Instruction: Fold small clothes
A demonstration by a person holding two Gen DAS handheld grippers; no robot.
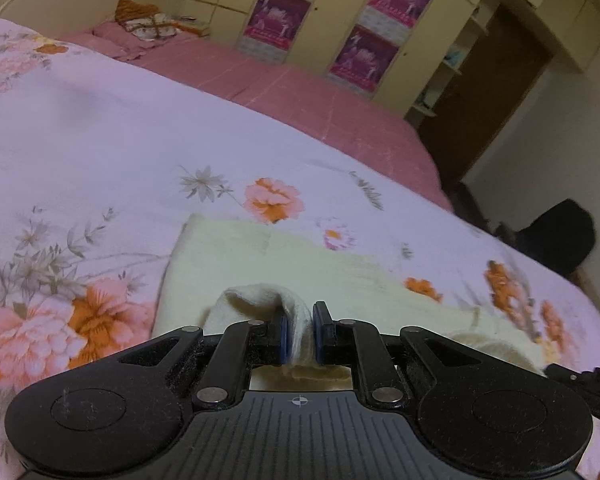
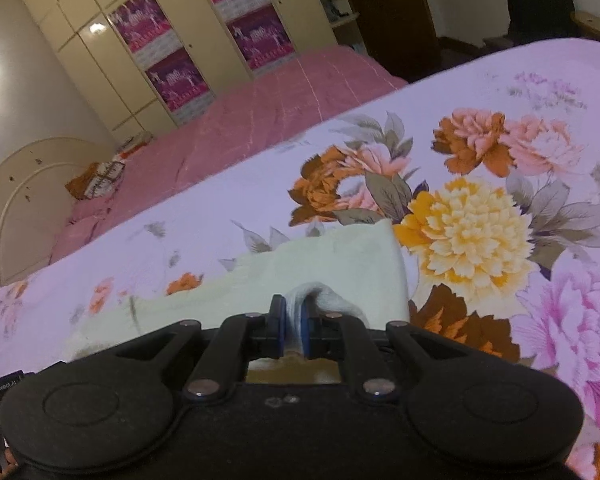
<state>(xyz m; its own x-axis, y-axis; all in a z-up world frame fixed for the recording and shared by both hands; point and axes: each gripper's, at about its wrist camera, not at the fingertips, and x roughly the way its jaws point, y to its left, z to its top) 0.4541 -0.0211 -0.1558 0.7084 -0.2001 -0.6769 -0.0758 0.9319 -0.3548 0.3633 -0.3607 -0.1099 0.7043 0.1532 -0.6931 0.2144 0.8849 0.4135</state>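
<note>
One cream cloth flat on the floral bedspread, long axis running left-right between both claws. Left claw pinching its near edge; right claw pinching likewise.

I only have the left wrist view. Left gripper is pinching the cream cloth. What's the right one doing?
Observer: The right gripper is shut on a raised fold of the same cloth.
Operator: Which part of the cloth is near it?
Observer: Its right edge, just past the fingers, beside a big yellow flower on the sheet.
Operator: Is the rest lifted?
Observer: No, beyond the pinch it lies flat on the sheet.
</note>
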